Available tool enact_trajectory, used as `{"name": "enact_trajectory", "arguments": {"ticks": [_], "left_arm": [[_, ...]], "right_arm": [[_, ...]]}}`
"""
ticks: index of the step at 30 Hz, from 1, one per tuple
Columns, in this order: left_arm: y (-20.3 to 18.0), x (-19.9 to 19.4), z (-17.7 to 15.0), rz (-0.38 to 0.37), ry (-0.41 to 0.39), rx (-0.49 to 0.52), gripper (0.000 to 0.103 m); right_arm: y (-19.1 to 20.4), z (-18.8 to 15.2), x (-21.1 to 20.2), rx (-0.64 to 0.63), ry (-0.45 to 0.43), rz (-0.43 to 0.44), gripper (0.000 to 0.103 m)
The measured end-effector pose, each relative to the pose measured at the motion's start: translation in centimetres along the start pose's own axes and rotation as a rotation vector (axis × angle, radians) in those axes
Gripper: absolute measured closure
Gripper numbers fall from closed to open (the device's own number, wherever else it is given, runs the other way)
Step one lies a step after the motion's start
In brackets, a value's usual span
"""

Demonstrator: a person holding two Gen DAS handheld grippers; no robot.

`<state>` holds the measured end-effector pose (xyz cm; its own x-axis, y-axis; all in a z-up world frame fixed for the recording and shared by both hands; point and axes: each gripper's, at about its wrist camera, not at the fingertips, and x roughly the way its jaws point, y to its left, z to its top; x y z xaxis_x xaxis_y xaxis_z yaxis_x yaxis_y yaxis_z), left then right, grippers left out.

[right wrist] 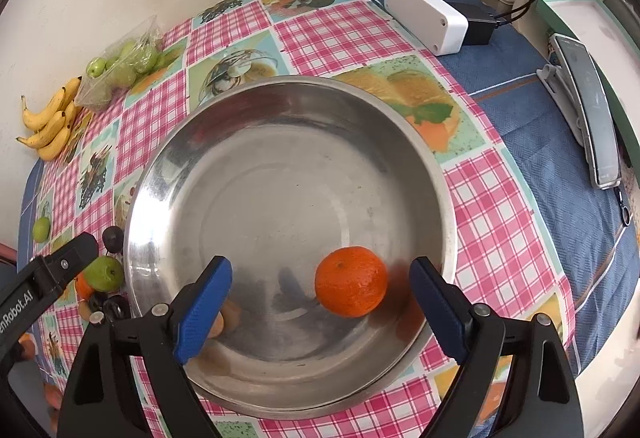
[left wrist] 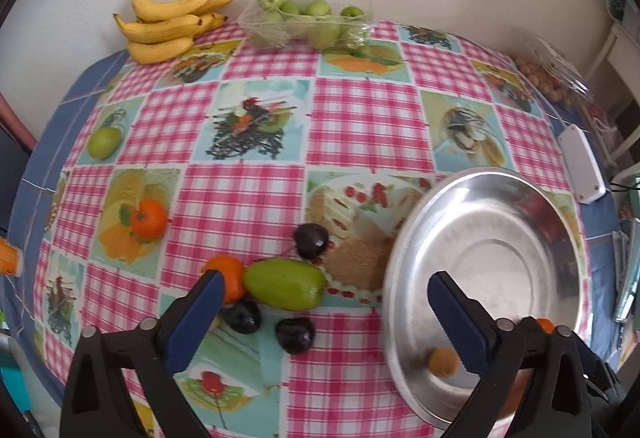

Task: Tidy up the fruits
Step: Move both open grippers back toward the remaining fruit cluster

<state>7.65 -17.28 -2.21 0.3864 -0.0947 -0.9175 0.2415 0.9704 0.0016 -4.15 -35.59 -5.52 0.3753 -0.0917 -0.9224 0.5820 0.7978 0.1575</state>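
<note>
Orange (right wrist: 351, 281) lies in the steel bowl (right wrist: 256, 109) between the parted right tongs (right wrist: 320, 302); left tongs (left wrist: 324, 314) likewise apart.

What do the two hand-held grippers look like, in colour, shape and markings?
The left hand-held gripper and the right hand-held gripper look alike: black triangular frames with cut-outs, silver pivot pins, blue finger pads. White lettering ending "nRobot.AI" marks the left one's frame.

Small brown fruit (right wrist: 224, 320) half hidden behind right gripper's blue finger (right wrist: 204, 312). Steel bowl (left wrist: 404, 258) blurry in left view. 1 orange (left wrist: 232, 278) partly behind finger.
</note>
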Motion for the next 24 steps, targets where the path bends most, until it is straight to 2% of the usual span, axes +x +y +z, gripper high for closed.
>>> {"name": "enact_trajectory", "arguments": {"ticks": [5,7,8,12,17,24], "left_arm": [[1.3,0.0,0.4,0.032,-0.023,0.003,0.0],[1.7,-0.1,0.5,0.043,-0.038,0.003,0.0],[1.9,-0.2,0.6,0.047,-0.049,0.006,0.0],[2.9,-0.5,0.7,0.056,-0.076,0.012,0.0],[5.3,-0.3,0.7,0.051,-0.059,-0.027,0.0],[9.0,0.0,0.2,0.137,-0.048,-0.048,0.0]], "right_arm": [[0.5,0.1,-0.3,-0.017,-0.029,0.023,0.012],[0.9,0.1,-0.5,-0.03,-0.038,0.034,0.007],[1.1,0.1,-0.5,-0.037,-0.043,0.041,0.0],[2.1,0.1,-0.8,-0.065,-0.061,0.08,0.0],[3.2,-0.2,-1.0,-0.091,-0.083,0.087,0.0],[4.7,-0.5,-1.2,-0.103,-0.098,0.151,0.0]]}}
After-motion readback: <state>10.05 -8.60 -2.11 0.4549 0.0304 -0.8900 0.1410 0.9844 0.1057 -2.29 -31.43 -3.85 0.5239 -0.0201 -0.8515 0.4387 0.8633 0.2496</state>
